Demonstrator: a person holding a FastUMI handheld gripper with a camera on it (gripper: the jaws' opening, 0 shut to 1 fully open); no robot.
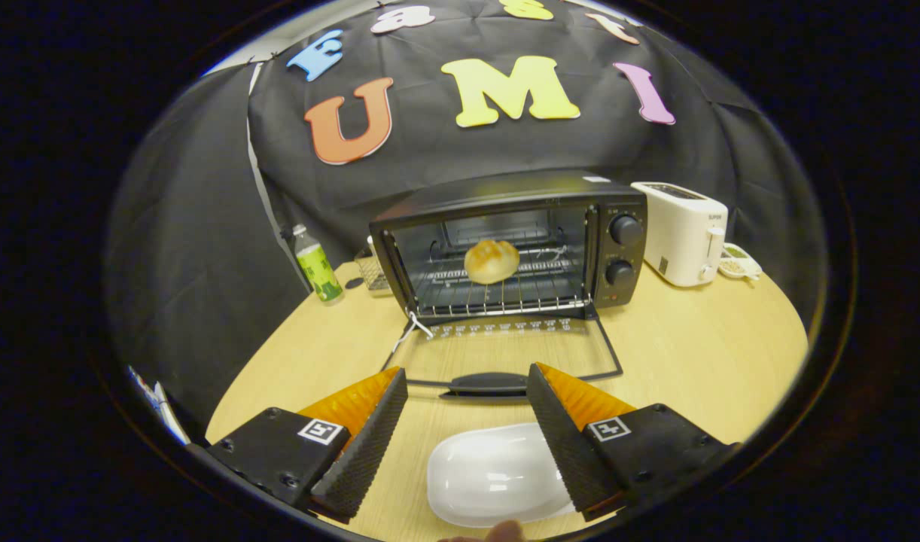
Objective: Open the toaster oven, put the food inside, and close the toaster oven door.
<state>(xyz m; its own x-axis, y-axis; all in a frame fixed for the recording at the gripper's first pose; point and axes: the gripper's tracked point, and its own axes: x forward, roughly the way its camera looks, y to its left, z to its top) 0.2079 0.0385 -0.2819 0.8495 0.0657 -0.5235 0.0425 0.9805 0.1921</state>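
Observation:
A black toaster oven (505,241) stands on the round wooden table (693,354) with its glass door (505,350) folded down flat toward me. A round bread roll (491,260) rests on the wire rack (505,290) inside. My gripper (467,376) is open, fingers wide apart, with nothing held. The door's dark handle (488,384) lies just ahead, between the fingertips. An empty white plate (494,474) sits on the table below, between the fingers.
A white toaster (682,233) stands right of the oven, with a small dish (740,263) beside it. A green-labelled bottle (315,267) and a small wire basket (371,272) stand to the oven's left. Black cloth walls the back.

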